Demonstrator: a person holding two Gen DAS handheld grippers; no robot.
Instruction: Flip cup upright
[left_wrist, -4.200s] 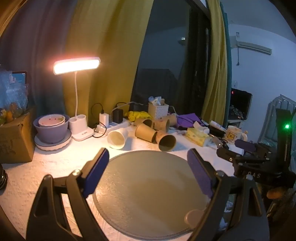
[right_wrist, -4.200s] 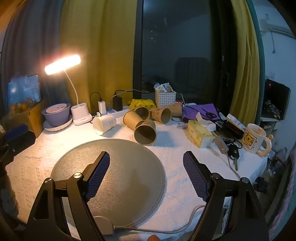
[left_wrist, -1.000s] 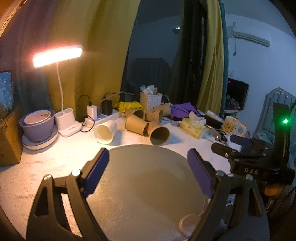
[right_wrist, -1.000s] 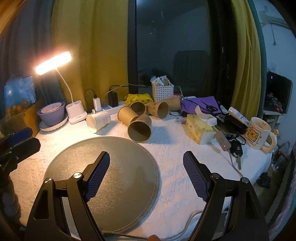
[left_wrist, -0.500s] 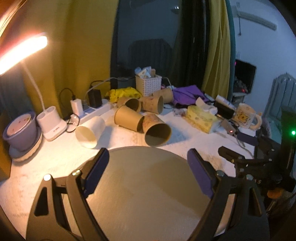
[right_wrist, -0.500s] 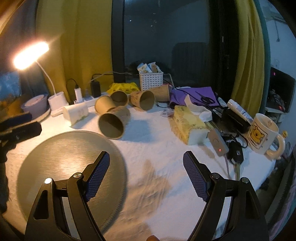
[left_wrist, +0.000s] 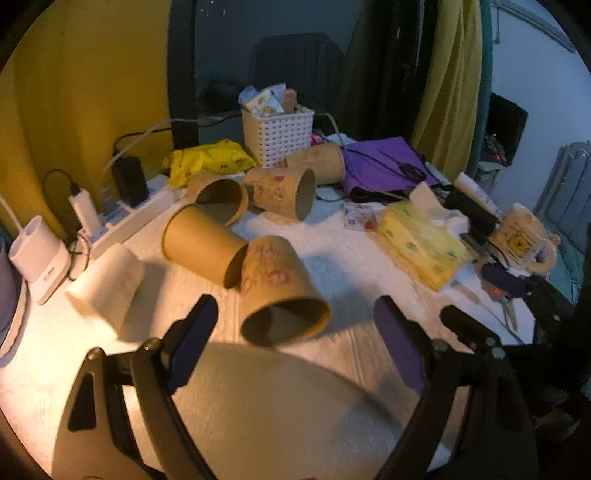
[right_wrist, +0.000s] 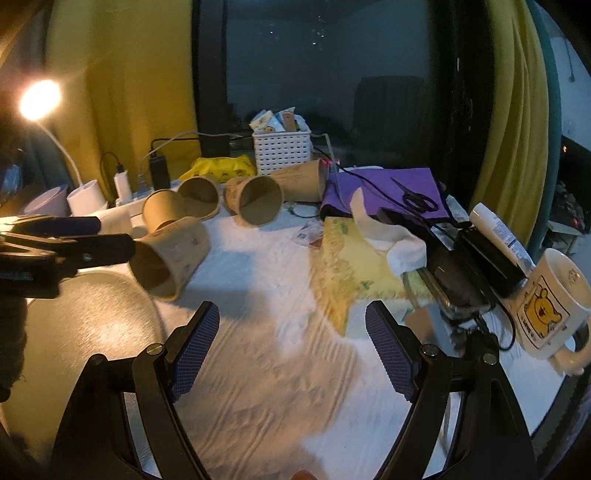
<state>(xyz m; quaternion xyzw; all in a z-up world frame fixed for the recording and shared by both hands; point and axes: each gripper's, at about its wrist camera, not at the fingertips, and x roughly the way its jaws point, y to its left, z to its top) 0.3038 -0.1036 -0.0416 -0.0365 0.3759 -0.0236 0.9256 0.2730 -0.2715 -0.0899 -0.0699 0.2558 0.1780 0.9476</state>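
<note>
Several brown paper cups lie on their sides on the white tablecloth. The nearest, a flower-printed cup (left_wrist: 277, 291), has its mouth toward me at the far edge of the round grey mat (left_wrist: 258, 406); it also shows in the right wrist view (right_wrist: 173, 254). My left gripper (left_wrist: 295, 332) is open and empty, its fingers either side of and just short of this cup. My right gripper (right_wrist: 291, 343) is open and empty over bare cloth to the cup's right. The left gripper's fingers (right_wrist: 74, 240) show at the left of the right wrist view.
A plain brown cup (left_wrist: 199, 243) and a white cup (left_wrist: 107, 280) lie left of the nearest one, more cups (left_wrist: 284, 192) behind. A tissue box (left_wrist: 421, 247), bear mug (right_wrist: 550, 310), white basket (left_wrist: 277, 136), power strip (left_wrist: 122, 218), purple cloth and keys crowd the back and right.
Both grippers have moved forward and lower toward the cups. The flower-printed cup now sits close between the left gripper's fingers. The right gripper has swung right, off the mat.
</note>
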